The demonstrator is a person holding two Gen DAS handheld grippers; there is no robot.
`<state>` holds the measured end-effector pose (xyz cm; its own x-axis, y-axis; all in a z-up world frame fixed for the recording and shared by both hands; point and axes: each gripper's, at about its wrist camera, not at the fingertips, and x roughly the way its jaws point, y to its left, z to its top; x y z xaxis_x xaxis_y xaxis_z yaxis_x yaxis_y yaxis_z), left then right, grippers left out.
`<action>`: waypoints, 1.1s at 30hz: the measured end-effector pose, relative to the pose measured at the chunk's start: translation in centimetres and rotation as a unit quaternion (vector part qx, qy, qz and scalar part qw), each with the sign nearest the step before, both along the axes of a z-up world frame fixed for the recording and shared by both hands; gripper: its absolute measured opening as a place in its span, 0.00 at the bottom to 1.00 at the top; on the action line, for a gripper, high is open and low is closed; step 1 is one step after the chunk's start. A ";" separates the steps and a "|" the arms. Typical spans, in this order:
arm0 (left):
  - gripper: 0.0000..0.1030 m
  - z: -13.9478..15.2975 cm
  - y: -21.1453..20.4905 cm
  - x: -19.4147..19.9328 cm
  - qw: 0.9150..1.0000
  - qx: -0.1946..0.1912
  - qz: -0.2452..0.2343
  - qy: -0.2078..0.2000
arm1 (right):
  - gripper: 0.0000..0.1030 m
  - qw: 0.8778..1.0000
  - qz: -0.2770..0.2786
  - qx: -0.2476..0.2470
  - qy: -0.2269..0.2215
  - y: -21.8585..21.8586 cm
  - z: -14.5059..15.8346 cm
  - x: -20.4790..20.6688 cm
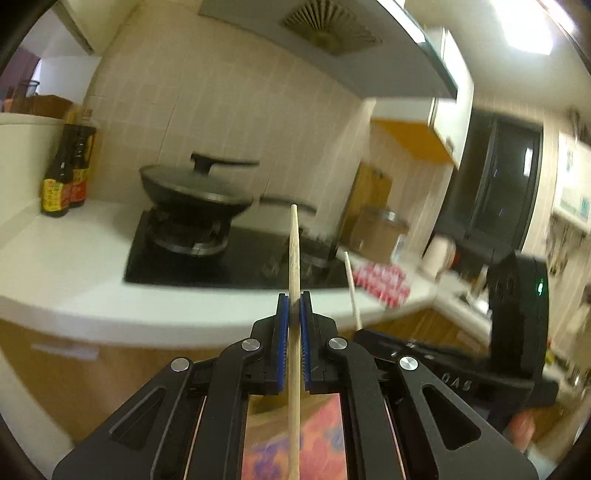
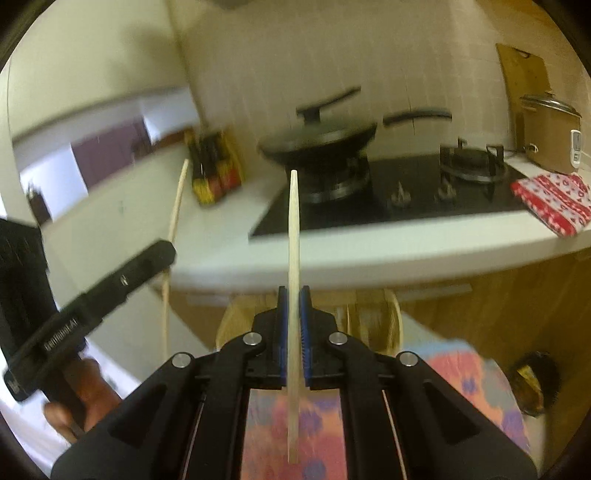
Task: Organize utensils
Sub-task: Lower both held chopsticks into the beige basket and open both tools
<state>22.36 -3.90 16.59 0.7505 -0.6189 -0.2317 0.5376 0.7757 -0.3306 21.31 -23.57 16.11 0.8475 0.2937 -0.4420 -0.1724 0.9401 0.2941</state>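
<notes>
The left gripper [image 1: 294, 301] is pinching one wooden chopstick [image 1: 294, 251] between its blue pads, and the right gripper [image 2: 294, 295] is clamping a second chopstick [image 2: 293, 236] the same way. Both sticks are pointing up, in the air on the near side of the white countertop [image 1: 74, 258], so the pickup looks done while the putting away is still waiting; no holder is plainly showing. The right wrist view is showing a woven basket [image 2: 391, 317] below the countertop edge, possibly the destination, though blur is making that uncertain. The left view is showing instead the range hood [image 1: 332, 22] above the countertop.
</notes>
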 end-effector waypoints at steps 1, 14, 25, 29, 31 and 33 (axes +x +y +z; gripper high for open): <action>0.04 0.2 -0.4 0.8 1.000 -0.013 0.010 -0.007 | 0.04 1.000 -0.005 0.006 -0.011 -0.1 0.2 0.4; 0.04 -3.4 -3.9 5.3 0.992 -0.028 0.100 -0.070 | 0.04 0.990 -0.076 -0.028 -0.114 0.7 -1.6 4.5; 0.04 -6.3 -3.6 5.4 0.991 -0.018 0.118 -0.067 | 0.05 0.990 -0.066 -0.025 -0.123 0.6 -4.2 4.3; 0.04 -6.9 -2.7 4.6 0.993 -0.019 0.107 -0.053 | 0.05 0.993 -0.054 -0.011 -0.107 -0.1 -4.7 3.2; 0.04 -7.0 -2.0 4.1 0.994 -0.021 0.100 -0.043 | 0.05 0.994 -0.052 -0.004 -0.101 -0.5 -4.8 2.3; 0.09 -7.0 -1.4 3.7 0.995 -0.024 0.094 -0.035 | 0.07 0.994 -0.049 0.003 -0.094 -0.8 -4.9 1.4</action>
<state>26.02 -5.34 9.58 0.8676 -0.4746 -0.1483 0.4068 0.8490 -0.3371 22.68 -24.39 11.25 0.9401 0.2069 -0.2709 -0.1320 0.9537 0.2701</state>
